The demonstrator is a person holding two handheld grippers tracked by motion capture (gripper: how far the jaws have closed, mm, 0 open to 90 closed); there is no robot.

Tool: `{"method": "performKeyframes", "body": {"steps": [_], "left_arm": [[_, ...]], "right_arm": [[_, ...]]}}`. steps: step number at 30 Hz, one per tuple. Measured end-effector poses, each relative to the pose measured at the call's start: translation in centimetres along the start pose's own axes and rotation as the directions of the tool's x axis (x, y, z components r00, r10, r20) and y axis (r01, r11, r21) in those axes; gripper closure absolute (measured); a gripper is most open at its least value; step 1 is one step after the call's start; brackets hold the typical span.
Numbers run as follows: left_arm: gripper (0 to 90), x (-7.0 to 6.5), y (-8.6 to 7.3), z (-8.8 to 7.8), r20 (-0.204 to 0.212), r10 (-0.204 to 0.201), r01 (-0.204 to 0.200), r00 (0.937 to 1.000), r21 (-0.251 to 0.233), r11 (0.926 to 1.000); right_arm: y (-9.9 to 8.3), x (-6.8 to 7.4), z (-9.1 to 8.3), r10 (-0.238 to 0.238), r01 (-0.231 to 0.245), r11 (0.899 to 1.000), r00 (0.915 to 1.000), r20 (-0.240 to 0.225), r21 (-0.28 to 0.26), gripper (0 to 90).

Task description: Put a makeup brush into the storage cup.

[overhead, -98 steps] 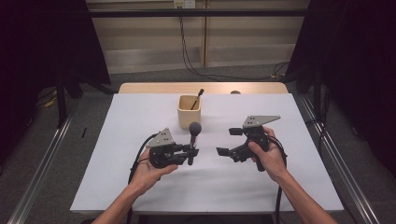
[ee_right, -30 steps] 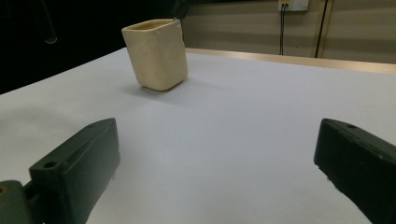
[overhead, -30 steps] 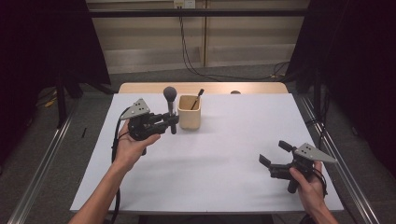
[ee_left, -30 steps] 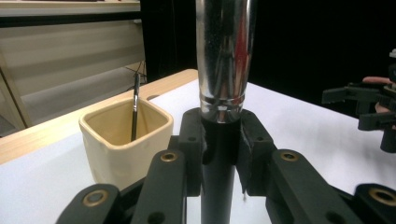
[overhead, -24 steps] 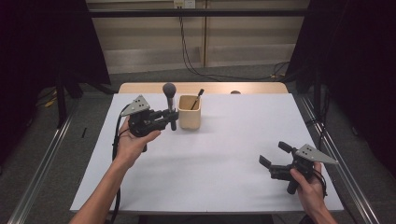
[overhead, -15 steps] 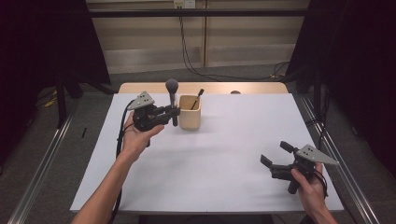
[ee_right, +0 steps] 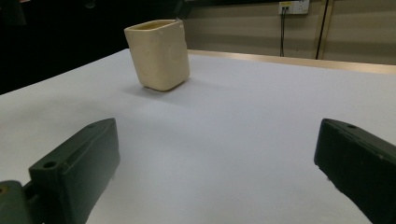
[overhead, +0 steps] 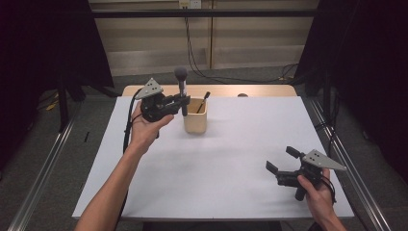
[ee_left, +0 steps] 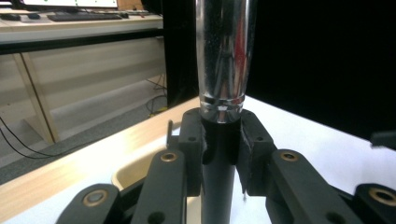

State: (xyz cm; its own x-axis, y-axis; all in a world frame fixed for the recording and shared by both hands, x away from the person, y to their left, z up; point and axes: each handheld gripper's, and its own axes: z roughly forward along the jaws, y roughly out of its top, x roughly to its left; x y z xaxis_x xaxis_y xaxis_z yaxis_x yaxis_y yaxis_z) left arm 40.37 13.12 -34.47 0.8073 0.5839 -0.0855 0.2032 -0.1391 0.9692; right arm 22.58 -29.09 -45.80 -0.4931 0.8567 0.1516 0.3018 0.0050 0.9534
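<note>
Between left claw (overhead: 179,102) jaws: upright brush (overhead: 182,91) pinched, above cup (overhead: 195,116); right claw (overhead: 284,160) spread, well apart.

The brush (overhead: 181,91) has a glossy, mirror-bright metal ferrule above a matt black handle; the cup (overhead: 195,116) looks smooth, cream and matt, perhaps ceramic. The table (overhead: 231,159) top is matt white, edged with pale wood; the left gripper (overhead: 182,100) jaws are matt black plastic with brass-coloured rivets.

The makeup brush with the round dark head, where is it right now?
In the high view, the makeup brush stands upright in the left gripper, at the near-left rim of the beige cup.
</note>
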Motion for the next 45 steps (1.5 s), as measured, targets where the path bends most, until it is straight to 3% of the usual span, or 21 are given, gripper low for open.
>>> {"method": "performKeyframes", "body": {"steps": [9, 22, 28, 34, 38, 45], "left_arm": [[74.5, -0.1, -0.2, 2.1, 0.01, 0.007, -0.007, 0.9999, 0.0, 1.0], [74.5, 0.7, -0.5, 4.3, -0.016, 0.018, -0.018, 0.9997, -0.015, 0.9997], [74.5, 1.4, -1.0, 5.0, -0.029, 0.007, -0.008, 0.9996, -0.005, 1.0], [74.5, 1.6, -1.1, 5.4, -0.033, 0.018, -0.019, 0.9993, -0.006, 0.9998], [74.5, 2.0, -1.7, 5.9, -0.046, 0.037, -0.036, 0.9983, 0.024, 0.9991], [74.5, 2.4, -2.8, 6.5, -0.055, 0.018, -0.016, 0.9983, 0.036, 0.9992]], "right_arm": [[0.0, 0.1, 0.1, 0.0, 0.0, 1.0, 0.9999, -0.014, -0.004, 0.1], [-0.1, 0.1, 0.2, -0.007, 0.006, 1.0, 0.9995, -0.032, -0.009, 0.1], [-0.1, 0.0, 0.1, -0.001, 0.001, 1.0, 0.9995, -0.03, -0.001, 0.1], [-0.2, 0.1, 0.1, -0.011, 0.011, 1.0, 0.9994, -0.032, -0.001, 0.1], [-0.1, 0.1, 0.2, -0.016, 0.016, 1.0, 0.9995, -0.027, -0.003, 0.1], [-0.2, 0.1, 0.2, -0.015, 0.015, 1.0, 0.9992, -0.037, 0.004, 0.1]]}}
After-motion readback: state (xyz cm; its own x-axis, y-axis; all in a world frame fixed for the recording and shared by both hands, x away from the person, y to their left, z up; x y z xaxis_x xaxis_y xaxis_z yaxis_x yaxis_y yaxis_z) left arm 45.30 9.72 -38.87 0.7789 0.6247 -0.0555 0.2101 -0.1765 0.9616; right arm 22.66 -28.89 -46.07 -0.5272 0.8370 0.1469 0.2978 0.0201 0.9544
